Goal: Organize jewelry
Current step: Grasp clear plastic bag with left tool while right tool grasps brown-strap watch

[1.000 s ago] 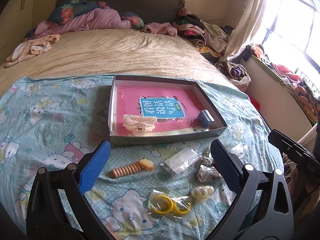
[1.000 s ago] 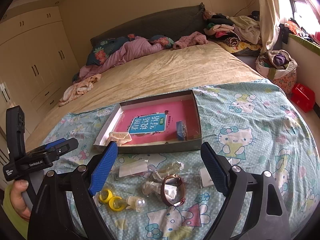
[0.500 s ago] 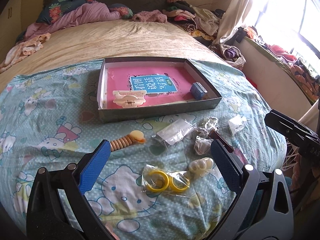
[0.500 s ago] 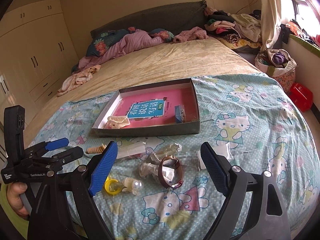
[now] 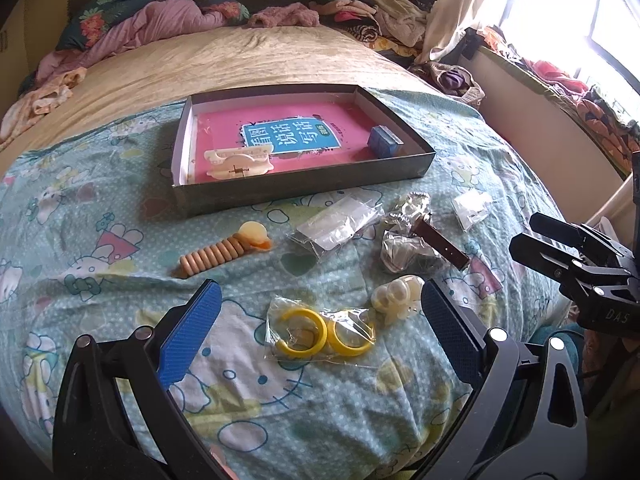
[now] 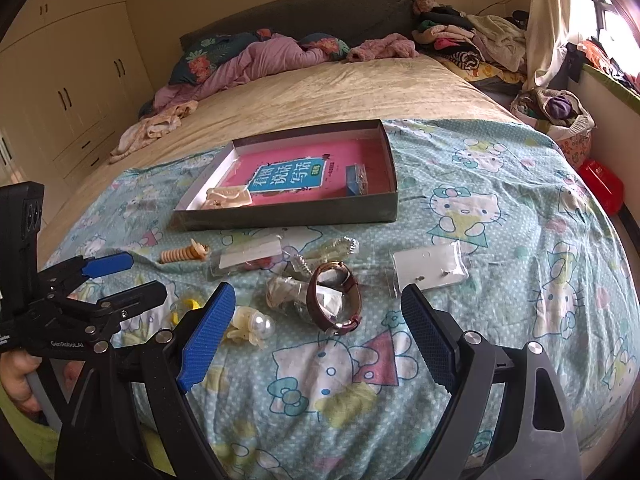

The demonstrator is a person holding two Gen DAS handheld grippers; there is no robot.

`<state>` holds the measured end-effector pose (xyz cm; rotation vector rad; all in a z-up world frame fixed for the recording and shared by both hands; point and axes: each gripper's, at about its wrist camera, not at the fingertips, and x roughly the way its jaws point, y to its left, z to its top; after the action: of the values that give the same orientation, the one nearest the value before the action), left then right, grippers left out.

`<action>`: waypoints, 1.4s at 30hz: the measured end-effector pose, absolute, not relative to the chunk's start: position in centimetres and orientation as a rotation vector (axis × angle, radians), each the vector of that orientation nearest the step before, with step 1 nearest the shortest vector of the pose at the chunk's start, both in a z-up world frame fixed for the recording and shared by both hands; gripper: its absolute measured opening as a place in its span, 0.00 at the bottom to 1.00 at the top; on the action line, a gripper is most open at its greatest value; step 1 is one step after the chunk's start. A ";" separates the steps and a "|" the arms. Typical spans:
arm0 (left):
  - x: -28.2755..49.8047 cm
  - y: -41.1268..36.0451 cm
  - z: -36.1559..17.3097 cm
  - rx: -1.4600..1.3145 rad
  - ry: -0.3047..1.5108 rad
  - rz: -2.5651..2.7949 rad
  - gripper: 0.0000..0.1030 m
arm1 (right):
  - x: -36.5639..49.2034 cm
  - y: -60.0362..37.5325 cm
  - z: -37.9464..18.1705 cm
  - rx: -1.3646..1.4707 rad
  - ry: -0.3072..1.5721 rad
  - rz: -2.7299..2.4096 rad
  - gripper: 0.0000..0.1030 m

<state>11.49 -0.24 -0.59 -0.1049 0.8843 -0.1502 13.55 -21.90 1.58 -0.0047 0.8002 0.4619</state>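
A shallow grey box (image 5: 304, 190) (image 6: 288, 216) lies on the printed blanket, holding a pink book, a cream hair claw (image 5: 238, 164) and a small blue box (image 5: 384, 141). In front of it lie loose pieces: a wooden bead bracelet (image 5: 218, 254), a bag of yellow hoops (image 5: 320, 332), a pearl clip (image 5: 398, 294) (image 6: 250, 324), a brown-strap watch (image 6: 334, 300) and an earring card (image 6: 430, 272). My left gripper (image 5: 320, 324) stands open above the yellow hoops. My right gripper (image 6: 316, 326) hangs open just before the watch. Neither holds anything.
Clear plastic packets (image 5: 340, 224) and crinkled wrappers (image 5: 404, 248) lie among the jewelry. Piled bedding and clothes (image 6: 260, 60) fill the far end of the bed. A red box (image 6: 600, 182) sits on the floor at right. A hand (image 6: 16, 376) grips the left tool's handle.
Both grippers have come down and closer to the loose jewelry, which now looks larger in each view. The jaws have stayed open and nothing was picked up.
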 end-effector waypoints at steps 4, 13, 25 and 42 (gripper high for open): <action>11.6 -0.4 -1.4 -0.101 0.904 -0.160 0.91 | 13.3 -21.9 0.5 -0.034 0.818 0.448 0.82; 12.9 -0.9 -3.0 -0.097 0.931 -0.191 0.91 | 13.6 -20.8 -2.4 -0.120 0.859 0.440 0.72; 15.9 -1.6 -4.9 -0.062 0.971 -0.216 0.80 | 16.0 -18.8 -5.4 -0.256 0.899 0.407 0.50; 20.9 -2.5 -6.3 0.017 1.016 -0.235 0.61 | 17.2 -21.6 -4.6 -0.069 0.879 0.460 0.23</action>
<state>20.88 -2.53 -6.25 0.0169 1.0162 -0.2347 17.21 -21.64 -4.55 -0.0690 0.8786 0.4604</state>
